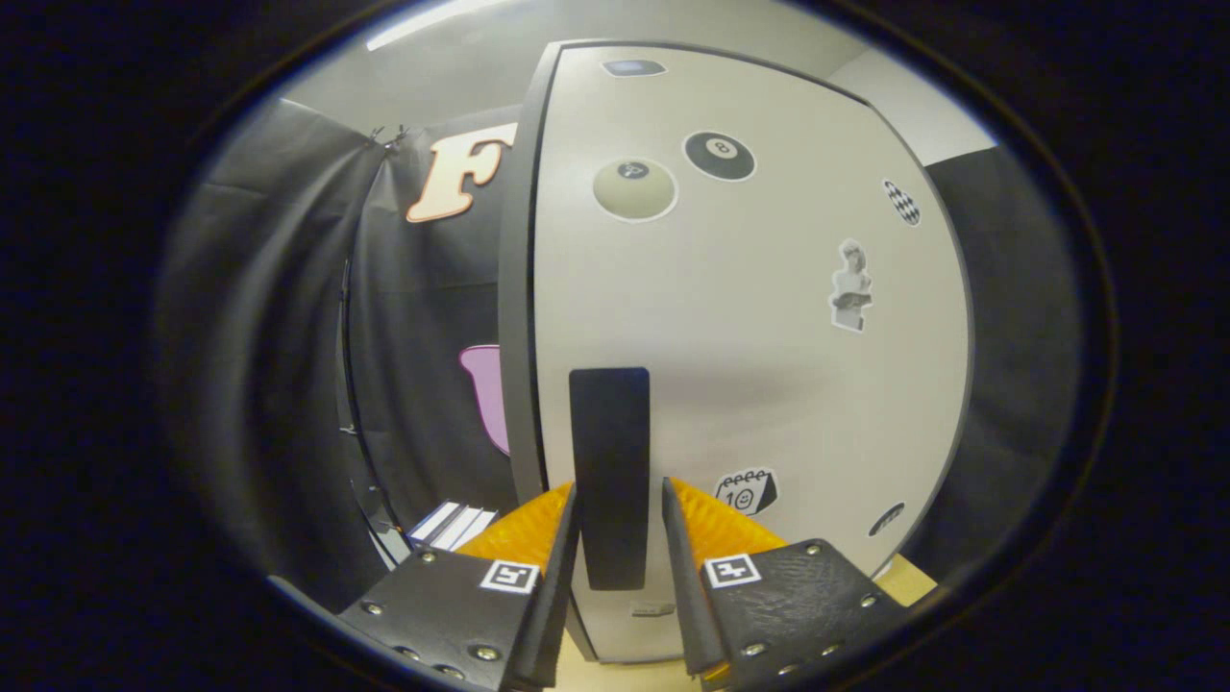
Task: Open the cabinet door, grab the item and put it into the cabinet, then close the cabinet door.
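Gripper view: the tool (pixel 620 500) straddles the dark handle (pixel 609 452) of the shut cabinet door (pixel 769 384), fingers apart, possibly not touching. Pulling before they clamp risks slipping off.

Claw (pixel 620 500) fingers astride the handle (pixel 609 452) — cabinet door (pixel 769 384) closed.

My gripper (pixel 620 524): two wedge-shaped fingers (pixel 716 553), ribbed on their sloped outer faces and tapering toward the tips. Each sits on a textured plate (pixel 437 605) fixed with round silver screws (pixel 485 653) along the edges. One small square black-and-white marker tag (pixel 509 576) on each plate near the finger base. Flat thin inner pads.
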The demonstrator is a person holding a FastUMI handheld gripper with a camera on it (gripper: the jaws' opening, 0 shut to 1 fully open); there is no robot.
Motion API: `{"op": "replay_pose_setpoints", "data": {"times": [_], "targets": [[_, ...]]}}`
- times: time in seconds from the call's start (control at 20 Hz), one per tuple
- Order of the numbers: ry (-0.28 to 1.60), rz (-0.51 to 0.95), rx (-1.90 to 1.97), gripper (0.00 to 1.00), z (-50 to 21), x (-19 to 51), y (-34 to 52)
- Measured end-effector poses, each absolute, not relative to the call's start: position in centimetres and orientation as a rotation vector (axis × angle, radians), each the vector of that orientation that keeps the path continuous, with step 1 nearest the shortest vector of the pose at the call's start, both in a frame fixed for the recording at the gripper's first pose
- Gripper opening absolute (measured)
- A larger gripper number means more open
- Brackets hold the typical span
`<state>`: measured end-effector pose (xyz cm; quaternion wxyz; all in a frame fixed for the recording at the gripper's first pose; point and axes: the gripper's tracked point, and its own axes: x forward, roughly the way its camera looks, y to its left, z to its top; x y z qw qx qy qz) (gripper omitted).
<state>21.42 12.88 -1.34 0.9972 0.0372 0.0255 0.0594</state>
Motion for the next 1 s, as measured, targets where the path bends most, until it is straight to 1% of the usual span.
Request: {"op": "replay_pose_setpoints", "data": {"times": [0.2, 0.25, 0.5, 0.55, 0.75, 1.0], "targets": [[0.048, 0.113, 0.056, 0.48, -1.5, 22.3, 13.2], [0.043, 0.098, 0.058, 0.31, -1.3, 21.2, 13.3], [0.070, 0.102, 0.092, 0.31, -1.6, 21.1, 13.0], [0.067, 0.100, 0.097, 0.22, -1.6, 21.0, 12.9], [0.084, 0.108, 0.091, 0.22, -1.7, 20.6, 12.7], [0.092, 0.090, 0.090, 0.22, -1.2, 17.9, 12.3]]}}
